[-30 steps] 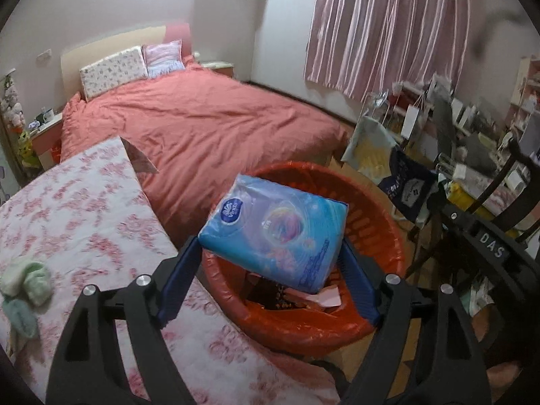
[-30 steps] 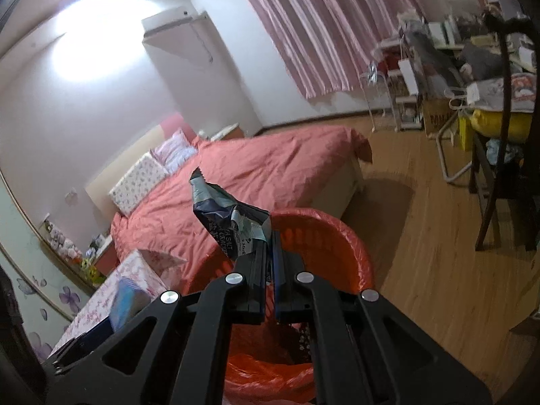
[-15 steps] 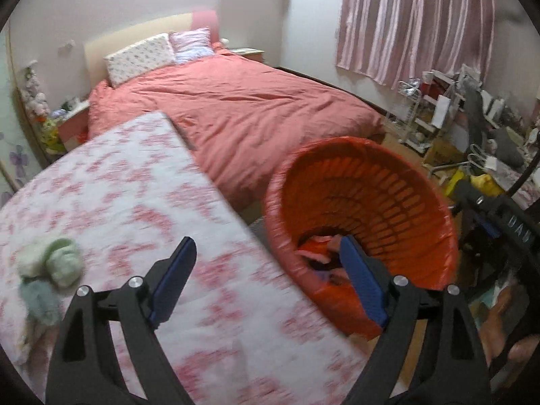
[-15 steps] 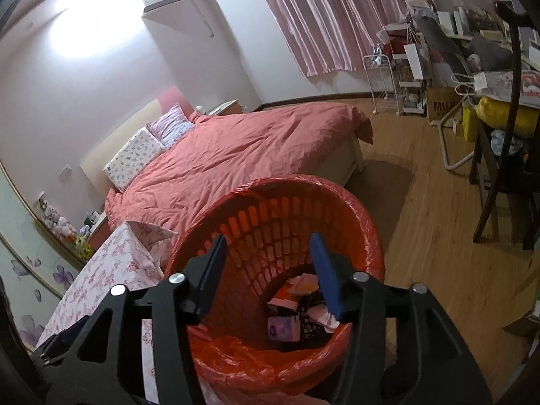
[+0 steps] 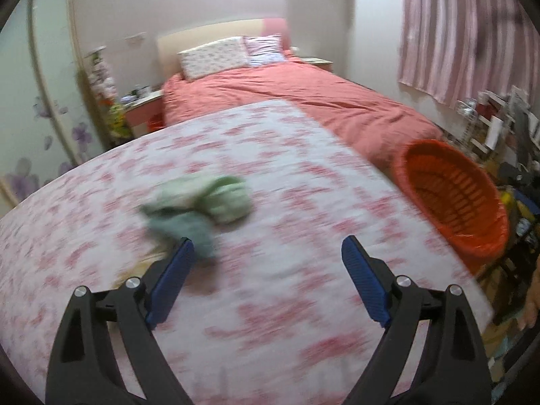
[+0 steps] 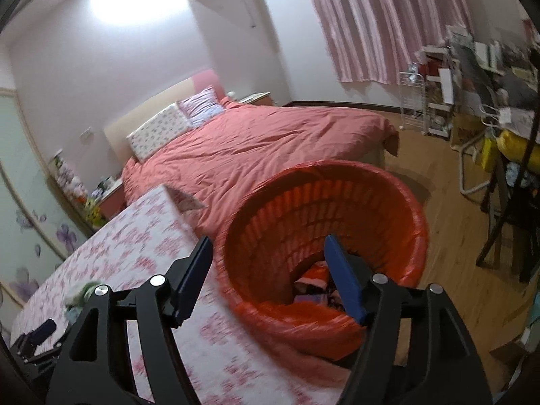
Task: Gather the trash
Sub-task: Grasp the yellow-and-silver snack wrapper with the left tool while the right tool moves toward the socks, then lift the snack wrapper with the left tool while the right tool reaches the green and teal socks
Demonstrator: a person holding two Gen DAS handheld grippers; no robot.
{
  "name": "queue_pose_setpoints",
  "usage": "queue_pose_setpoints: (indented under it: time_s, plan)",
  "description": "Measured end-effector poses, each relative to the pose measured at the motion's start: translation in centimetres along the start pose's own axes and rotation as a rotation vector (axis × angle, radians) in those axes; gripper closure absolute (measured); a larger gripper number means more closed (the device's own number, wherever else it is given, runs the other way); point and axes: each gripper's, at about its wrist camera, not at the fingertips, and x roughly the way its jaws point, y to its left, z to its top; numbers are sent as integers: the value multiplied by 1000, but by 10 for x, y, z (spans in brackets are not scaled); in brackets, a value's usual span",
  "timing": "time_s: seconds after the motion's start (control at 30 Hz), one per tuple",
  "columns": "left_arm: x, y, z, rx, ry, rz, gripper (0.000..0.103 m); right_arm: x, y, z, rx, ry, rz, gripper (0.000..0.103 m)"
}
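Both tools released over floral counter (image 5: 276, 320) and orange bin.

Left tool (image 5: 266, 263) spread wide, nothing between its blue pads, above the counter with a blurred green wad (image 5: 202, 206), possibly cloth, at center-left. Right tool (image 6: 266, 270) opening, empty, aimed into orange bin (image 6: 398, 209) at lower center; trash (image 6: 314, 287) lying at its bottom. Red bed (image 6: 256, 148) behind.

The basket (image 6: 398, 202) stands just right of the table (image 5: 270, 303), bed (image 5: 303, 108) behind both.

Black tool (image 5: 266, 253); blue pads (image 5: 170, 285); silver screws
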Motion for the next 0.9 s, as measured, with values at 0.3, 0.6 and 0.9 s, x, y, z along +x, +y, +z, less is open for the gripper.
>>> queue_pose_setpoints:
  time_s: [0.3,0.6,0.9]
  plan:
    - [10,103,-37,-122,92,131,16,0,47,-26,-128,73,94,30]
    - [51,110,-35,-129,178,122,30,2,75,-46,-199,134,131,30]
    - [50,114,-31,-168,162,151,61,6,89,-58,-227,175,150,30]
